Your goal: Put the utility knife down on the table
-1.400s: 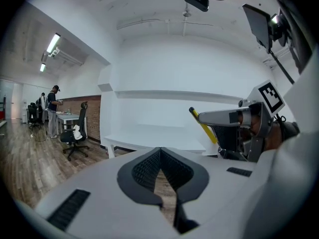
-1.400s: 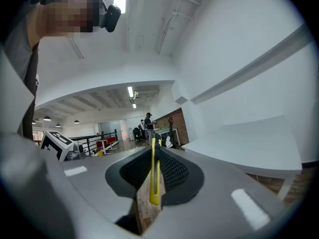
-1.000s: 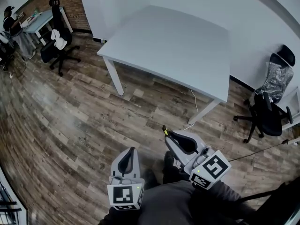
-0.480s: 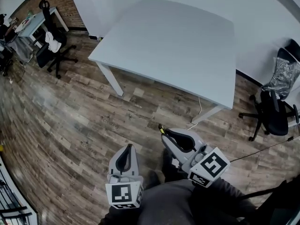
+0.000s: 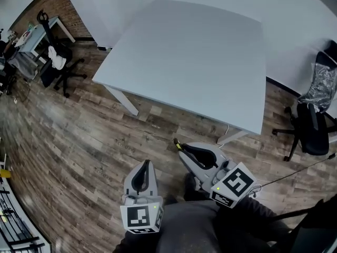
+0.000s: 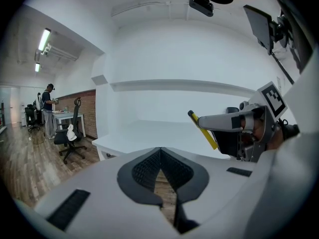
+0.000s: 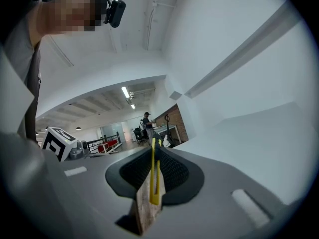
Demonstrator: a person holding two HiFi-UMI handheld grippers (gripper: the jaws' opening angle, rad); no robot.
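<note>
A yellow utility knife stands on edge between the pads of my right gripper, which is shut on it. In the head view its tip sticks out of the right gripper over the wood floor, just short of the white table's near edge. The left gripper view catches the knife from the side, slanting out of the right gripper. My left gripper hangs beside it at lower left, its jaws shut on nothing. The table top is bare.
Black office chairs stand to the right of the table and at the far left beside a small desk. A cable runs over the plank floor. A person stands far off by that desk.
The head view has moved closer to the table, which now fills more of the frame. The right gripper with the knife has shifted a little up and left; the left gripper holds its place.
</note>
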